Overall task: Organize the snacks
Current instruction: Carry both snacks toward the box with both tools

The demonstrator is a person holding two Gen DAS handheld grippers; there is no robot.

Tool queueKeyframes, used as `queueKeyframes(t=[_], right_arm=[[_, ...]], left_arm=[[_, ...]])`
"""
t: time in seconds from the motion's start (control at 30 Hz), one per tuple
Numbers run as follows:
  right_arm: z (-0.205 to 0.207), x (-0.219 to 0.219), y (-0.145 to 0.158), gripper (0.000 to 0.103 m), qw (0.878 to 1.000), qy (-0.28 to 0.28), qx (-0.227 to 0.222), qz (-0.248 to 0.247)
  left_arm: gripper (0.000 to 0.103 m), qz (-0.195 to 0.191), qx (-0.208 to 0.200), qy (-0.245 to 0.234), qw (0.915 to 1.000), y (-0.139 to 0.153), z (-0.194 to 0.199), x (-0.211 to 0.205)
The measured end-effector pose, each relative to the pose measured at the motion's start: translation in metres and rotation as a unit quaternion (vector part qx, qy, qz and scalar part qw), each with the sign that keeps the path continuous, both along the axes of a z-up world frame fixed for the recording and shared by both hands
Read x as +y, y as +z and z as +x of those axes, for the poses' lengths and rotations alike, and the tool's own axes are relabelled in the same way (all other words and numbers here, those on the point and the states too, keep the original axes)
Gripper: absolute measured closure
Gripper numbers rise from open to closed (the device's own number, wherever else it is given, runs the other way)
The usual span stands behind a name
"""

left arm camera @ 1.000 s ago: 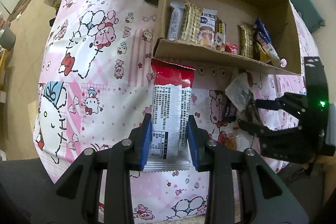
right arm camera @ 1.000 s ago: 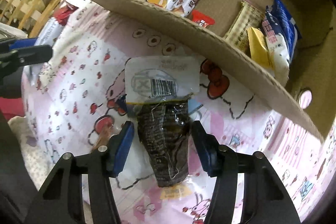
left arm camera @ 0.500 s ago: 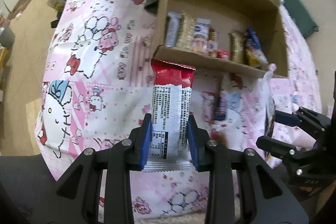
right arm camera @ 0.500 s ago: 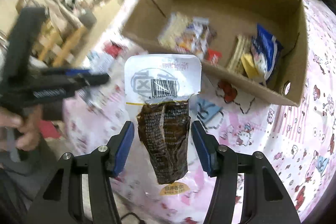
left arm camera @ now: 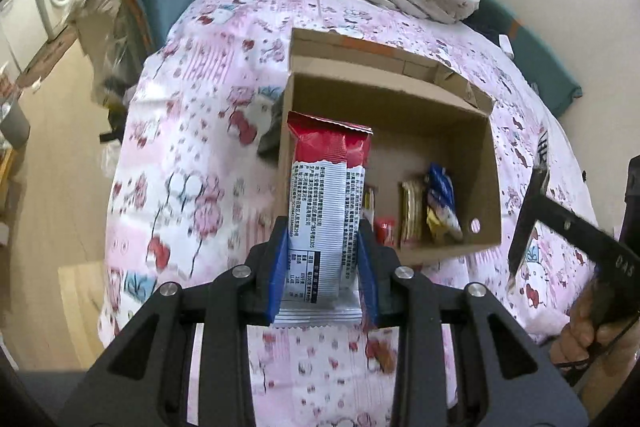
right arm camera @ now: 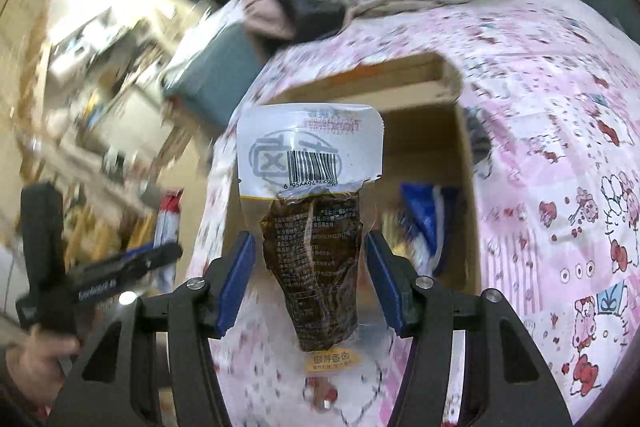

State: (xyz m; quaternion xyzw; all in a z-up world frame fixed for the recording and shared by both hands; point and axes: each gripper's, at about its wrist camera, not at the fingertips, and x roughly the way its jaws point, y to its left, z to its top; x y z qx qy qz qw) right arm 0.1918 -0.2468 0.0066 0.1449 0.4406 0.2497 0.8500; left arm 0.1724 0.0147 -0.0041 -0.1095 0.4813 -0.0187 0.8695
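Both snacks are up in the air on the near side of the cardboard box point(left arm camera: 452, 247), which lies open-topped on the pink cartoon-print bed cover point(left arm camera: 200, 187). The left claw point(left arm camera: 324, 271) pinches a red-and-white wrapped bar point(left arm camera: 326, 203) by its lower half. The right claw point(right arm camera: 312, 287) carries a clear pouch of dark food point(right arm camera: 314, 259), seemingly gripped by its transparent side margins, though the pads look clear of the dark part. Inside the box, a gold packet point(left arm camera: 412, 215) and a blue packet point(left arm camera: 440, 199) crowd its right end, so the bare floor toward its left wall is likely the better target. Carry each over the near wall, lower close, then release; the pouch grip may slip
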Motion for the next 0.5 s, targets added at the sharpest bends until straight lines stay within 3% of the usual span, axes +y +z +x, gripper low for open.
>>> queueKeyframes(t=[0.13, 0.37, 0.5], right_arm=[[0.017, 0.002, -0.012, 0.044, 1.000, -0.025, 0.002, 0.020], [0.040, 0.005, -0.040, 0.044, 0.999, -0.028, -0.001, 0.040], [0.043, 0.009, -0.054, 0.044, 0.999, -0.027, 0.001, 0.027]], left_arm=[[0.075, 0.023, 0.004, -0.015, 0.9996, -0.006, 0.030, -0.008], [0.075, 0.011, 0.003, -0.029, 0.9995, -0.037, 0.055, -0.021], [0.075, 0.012, 0.009, -0.026, 0.9996, -0.060, 0.061, -0.023]])
